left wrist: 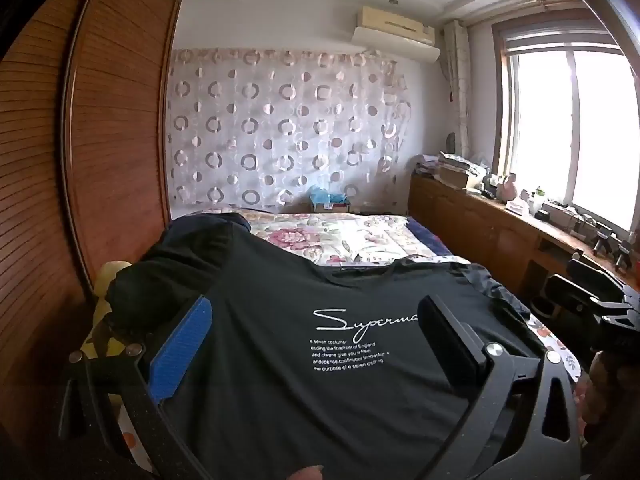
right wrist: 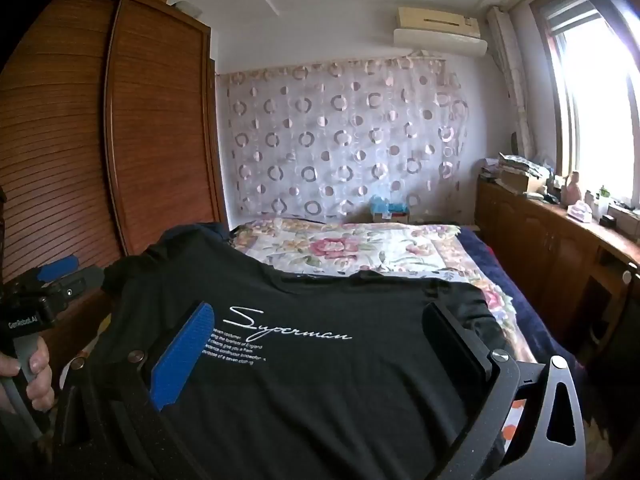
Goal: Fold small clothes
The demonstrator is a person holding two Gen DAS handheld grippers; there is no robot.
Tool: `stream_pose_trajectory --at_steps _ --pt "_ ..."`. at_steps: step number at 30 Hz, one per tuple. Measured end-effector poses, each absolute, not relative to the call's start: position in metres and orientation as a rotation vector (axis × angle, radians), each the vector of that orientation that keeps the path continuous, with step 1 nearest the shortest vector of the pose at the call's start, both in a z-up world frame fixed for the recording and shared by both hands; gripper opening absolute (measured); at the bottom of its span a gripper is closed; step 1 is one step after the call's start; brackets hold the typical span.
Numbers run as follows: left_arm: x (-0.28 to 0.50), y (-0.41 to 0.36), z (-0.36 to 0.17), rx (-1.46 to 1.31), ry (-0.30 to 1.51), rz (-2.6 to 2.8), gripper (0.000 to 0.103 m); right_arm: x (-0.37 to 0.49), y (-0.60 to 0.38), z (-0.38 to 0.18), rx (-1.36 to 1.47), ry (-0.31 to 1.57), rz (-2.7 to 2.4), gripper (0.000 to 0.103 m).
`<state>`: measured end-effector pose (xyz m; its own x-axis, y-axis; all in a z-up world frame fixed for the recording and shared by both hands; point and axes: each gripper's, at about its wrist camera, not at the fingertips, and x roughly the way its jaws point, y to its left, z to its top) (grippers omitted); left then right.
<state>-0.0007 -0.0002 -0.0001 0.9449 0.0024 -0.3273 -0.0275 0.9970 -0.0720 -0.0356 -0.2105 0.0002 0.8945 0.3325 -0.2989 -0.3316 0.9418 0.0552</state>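
Both wrist cameras sit low and close over the black T-shirt [left wrist: 320, 360], facing the curtained wall [left wrist: 280, 128]. Left view sits further left; both share the bed [right wrist: 360, 248].

Passage: floral bed [right wrist: 360, 248] beyond black T-shirt [right wrist: 320, 380], open. Obstacles: wardrobe [right wrist: 120, 140] left; cluttered wooden cabinet [right wrist: 560, 240] right.

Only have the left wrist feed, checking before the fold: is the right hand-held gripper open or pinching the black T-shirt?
Observer: Open. The right hand-held gripper has its fingers wide apart over the black T-shirt, pinching nothing.
Operator: Print cuts off at "Superma" here.
Observer: Right wrist view shows it whole: Superman.
Operator: Where is my hand-held gripper from there?
Observer: The left hand-held gripper is beside the shirt's sleeve on the wardrobe side.
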Motion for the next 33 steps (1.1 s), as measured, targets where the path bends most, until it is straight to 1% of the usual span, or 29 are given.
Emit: stream_pose_trajectory --at_steps 10,33 --pt "0.007 -0.001 -0.005 -0.069 0.374 0.01 0.103 -0.036 -0.21 0.0 -0.008 0.32 0.341 0.103" --pt "0.005 -0.003 -0.003 -0.067 0.376 0.014 0.103 -0.035 -0.21 0.0 -0.007 0.323 0.34 0.103"
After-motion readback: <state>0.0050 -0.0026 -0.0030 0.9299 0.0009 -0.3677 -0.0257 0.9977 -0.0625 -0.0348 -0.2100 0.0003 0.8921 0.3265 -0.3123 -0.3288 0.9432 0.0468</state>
